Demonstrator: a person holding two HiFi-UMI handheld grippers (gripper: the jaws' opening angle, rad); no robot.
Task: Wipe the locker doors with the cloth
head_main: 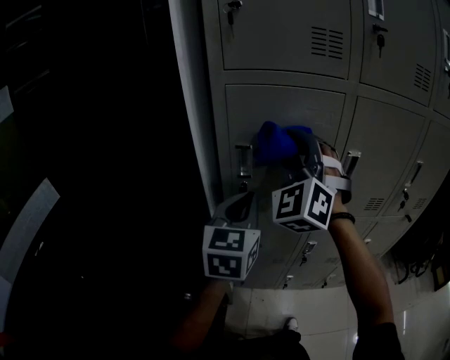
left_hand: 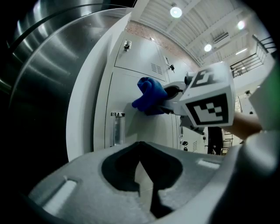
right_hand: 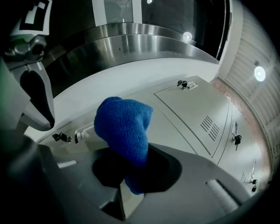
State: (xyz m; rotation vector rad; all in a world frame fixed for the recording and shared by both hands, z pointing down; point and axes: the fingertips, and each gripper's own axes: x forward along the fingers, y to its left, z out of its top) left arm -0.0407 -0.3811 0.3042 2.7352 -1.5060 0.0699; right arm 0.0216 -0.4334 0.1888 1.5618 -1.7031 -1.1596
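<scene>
blue cloth (right_hand: 124,127), grey locker doors (head_main: 285,116)

Locker room in a big hall: grey keyed lockers (left_hand: 135,57) ahead of the left gripper (left_hand: 140,146), ribbed ceiling (left_hand: 197,26) (3 lamps (left_hand: 176,12)) above it.

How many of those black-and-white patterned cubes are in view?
2. One cube sits on the left tool, lower and empty; the other cube on the right tool, holding a blue cloth at a locker door.

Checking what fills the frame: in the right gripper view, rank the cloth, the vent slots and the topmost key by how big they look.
1. cloth, though it's nearest the camera
2. vent slots
3. topmost key
</scene>
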